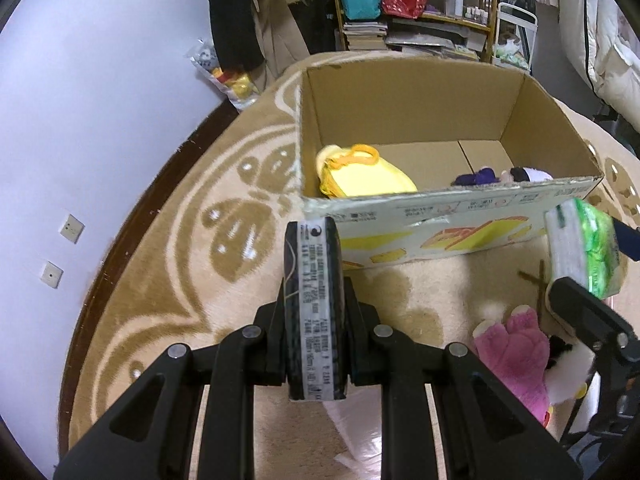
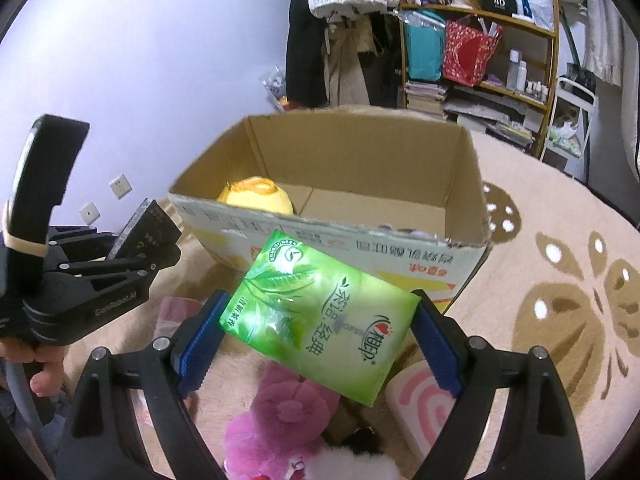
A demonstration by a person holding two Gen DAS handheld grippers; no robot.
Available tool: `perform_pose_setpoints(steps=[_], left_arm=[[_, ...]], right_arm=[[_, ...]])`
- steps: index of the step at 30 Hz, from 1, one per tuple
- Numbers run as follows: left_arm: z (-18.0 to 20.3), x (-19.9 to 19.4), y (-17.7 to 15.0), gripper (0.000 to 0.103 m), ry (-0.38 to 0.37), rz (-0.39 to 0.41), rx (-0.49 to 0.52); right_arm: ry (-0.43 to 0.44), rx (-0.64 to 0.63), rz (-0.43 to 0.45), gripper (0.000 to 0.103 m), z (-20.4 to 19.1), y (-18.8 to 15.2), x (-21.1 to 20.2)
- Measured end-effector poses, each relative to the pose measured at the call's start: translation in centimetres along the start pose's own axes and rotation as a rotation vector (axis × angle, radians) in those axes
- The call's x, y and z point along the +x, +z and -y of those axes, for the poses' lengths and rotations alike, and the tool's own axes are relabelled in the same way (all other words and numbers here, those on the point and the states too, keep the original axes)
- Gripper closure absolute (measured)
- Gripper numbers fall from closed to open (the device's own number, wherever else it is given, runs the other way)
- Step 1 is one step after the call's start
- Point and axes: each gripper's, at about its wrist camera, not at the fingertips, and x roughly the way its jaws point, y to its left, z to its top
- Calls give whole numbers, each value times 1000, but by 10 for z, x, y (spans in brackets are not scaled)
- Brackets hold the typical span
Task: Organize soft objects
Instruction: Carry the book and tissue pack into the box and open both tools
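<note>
My left gripper (image 1: 314, 304) is shut on a thin dark pack with a white printed label (image 1: 314, 304), held edge-on above the rug in front of the open cardboard box (image 1: 448, 216). My right gripper (image 2: 316, 336) is shut on a green tissue pack (image 2: 320, 316), held above the rug just before the box (image 2: 400, 248); the pack also shows in the left wrist view (image 1: 584, 248). Inside the box lie a yellow plush (image 1: 364, 178) and a small purple toy (image 1: 480, 178). A pink plush (image 2: 280, 416) lies on the rug below the right gripper.
A beige patterned rug (image 1: 224, 240) covers the floor. A pink-and-white striped soft item (image 2: 420, 404) lies by the pink plush. A cluttered shelf (image 2: 480, 52) and hanging clothes (image 1: 236, 16) stand behind the box. The wall (image 1: 100, 100) is at left.
</note>
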Motion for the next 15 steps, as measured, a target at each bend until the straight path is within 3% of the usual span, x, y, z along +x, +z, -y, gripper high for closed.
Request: perform_pose_setpoints(steps=[15], left_arm=[[-16,-60,21,84,22,172,-34]], right_arm=[[-3,-18,118,10,-6,19,-35]])
